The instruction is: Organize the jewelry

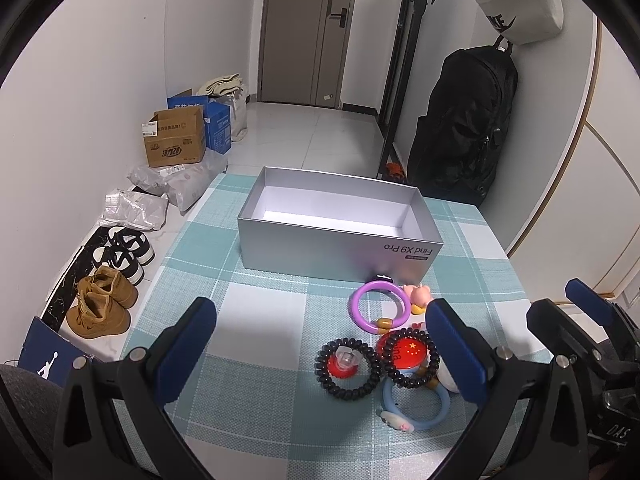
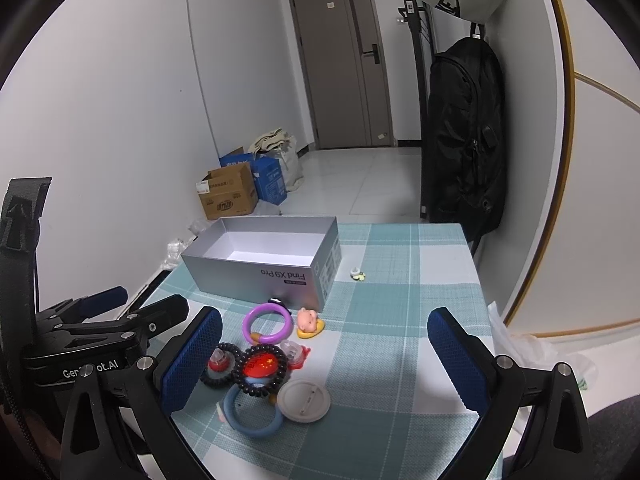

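The table, under a teal and white checked cloth, ran out ahead of both pairs of jaws. The open grey box stood on it well beyond the fingertips, straight ahead of the left gripper and ahead and to the left of the right gripper. Its inside showed bare white, with nothing lying in it, so by these views the sorting had not begun and every piece was left to move.

The jewelry lay in a loose heap between the box and the grippers. Seen from the left gripper it sat toward the right-hand finger, from the right gripper toward the left-hand finger. Nearest the box were a purple bangle and, just beside it, a small pink pig charm. Closer in, two black bead bracelets lay side by side, one around a red and clear ring, the other over a red flag badge. A blue bangle lay nearest the jaws, and a white round badge touched it. One tiny piece sat apart, beside the box's right end.

Both grippers hung above the cloth with their jaws spread wide and nothing between the blue pads. The heap seemed within easy reach of either
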Available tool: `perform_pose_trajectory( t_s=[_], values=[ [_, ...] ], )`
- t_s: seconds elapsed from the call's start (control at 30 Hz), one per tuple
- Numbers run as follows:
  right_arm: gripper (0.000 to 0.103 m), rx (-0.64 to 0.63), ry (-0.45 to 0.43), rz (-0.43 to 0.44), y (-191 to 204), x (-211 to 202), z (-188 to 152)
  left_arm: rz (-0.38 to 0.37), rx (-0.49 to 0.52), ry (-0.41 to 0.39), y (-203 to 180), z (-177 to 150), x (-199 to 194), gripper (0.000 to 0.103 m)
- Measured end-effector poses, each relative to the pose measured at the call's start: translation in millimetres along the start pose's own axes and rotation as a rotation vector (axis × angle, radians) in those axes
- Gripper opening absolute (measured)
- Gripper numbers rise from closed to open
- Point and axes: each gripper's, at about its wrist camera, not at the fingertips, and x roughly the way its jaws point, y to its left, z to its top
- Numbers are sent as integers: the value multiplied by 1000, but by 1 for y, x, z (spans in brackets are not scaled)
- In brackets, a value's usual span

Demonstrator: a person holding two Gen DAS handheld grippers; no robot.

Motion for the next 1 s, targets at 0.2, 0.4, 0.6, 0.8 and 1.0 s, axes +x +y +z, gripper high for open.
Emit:
perform_pose_trajectory(
  t_s=[0.2,0.4,0.6,0.8,1.0],
  values=[
    [103,-3,6,0,0,1,0,-5,-4,13,1,-1,1,101],
    [103,-23,13,14,3,4,-1,-17,15,39,7,-3,1,101],
    [103,-1,30,18,0,10,0,-19,51,124,19,-14,10,101],
    [103,45,56,30,-6,18,2,-75,30,226,23,-17,27,101],
    [103,57,80,42,-9,25,1,-92,8,251,23,-13,39,101]
  ],
)
